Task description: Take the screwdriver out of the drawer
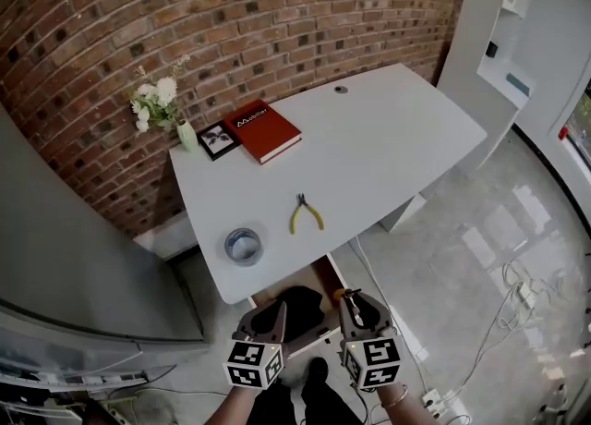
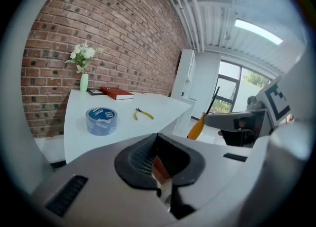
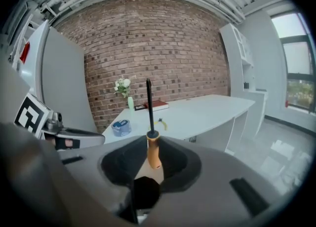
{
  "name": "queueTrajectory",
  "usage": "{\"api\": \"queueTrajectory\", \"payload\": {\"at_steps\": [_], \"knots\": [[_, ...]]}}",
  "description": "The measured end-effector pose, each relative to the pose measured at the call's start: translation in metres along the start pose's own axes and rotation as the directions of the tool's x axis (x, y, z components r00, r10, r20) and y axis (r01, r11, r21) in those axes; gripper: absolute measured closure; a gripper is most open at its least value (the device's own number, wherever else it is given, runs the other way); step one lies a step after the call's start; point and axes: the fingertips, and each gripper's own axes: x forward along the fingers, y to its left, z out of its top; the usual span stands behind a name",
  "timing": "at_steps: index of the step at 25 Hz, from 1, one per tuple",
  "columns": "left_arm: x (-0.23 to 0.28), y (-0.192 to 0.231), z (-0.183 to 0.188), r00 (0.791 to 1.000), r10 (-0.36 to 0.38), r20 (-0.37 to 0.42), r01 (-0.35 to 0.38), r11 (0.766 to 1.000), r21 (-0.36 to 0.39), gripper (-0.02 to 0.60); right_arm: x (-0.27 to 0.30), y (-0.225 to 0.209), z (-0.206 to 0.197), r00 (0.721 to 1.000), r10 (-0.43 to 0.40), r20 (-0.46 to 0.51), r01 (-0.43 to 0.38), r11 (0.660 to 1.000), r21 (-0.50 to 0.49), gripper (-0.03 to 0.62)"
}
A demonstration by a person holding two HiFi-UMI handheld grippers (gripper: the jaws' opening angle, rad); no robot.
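Note:
The screwdriver [image 3: 154,153] has an orange handle and a black shaft that points up. My right gripper [image 3: 150,144] is shut on the handle. In the head view the right gripper [image 1: 355,305] holds the screwdriver [image 1: 342,295] above the open drawer [image 1: 325,275], under the front edge of the white desk [image 1: 369,155]. My left gripper [image 1: 268,314] hangs beside it over the drawer, with its jaws together and nothing held. The left gripper view shows the left gripper [image 2: 159,139] and, at the right, the screwdriver [image 2: 197,127] in the right gripper [image 2: 217,121].
On the desk lie a roll of blue tape [image 1: 244,246], yellow-handled pliers [image 1: 305,214], a red book [image 1: 262,130], a small picture frame [image 1: 218,140] and a vase of white flowers [image 1: 162,104]. A brick wall stands behind. Cables [image 1: 517,294] lie on the glossy floor at the right.

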Motion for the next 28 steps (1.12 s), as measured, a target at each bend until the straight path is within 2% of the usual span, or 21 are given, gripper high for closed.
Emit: {"api": "queueTrajectory", "payload": {"at_steps": [18, 28], "knots": [[-0.014, -0.035, 0.052, 0.995, -0.057, 0.079, 0.05, 0.994, 0.095, 0.589, -0.071, 0.002, 0.057, 0.991, -0.025, 0.131, 0.025, 1.0, -0.002, 0.52], [-0.031, -0.035, 0.077, 0.99, -0.049, 0.133, 0.033, 0.993, 0.117, 0.589, -0.088, 0.015, 0.077, 0.983, -0.025, 0.183, 0.034, 0.998, -0.047, 0.522]]}}
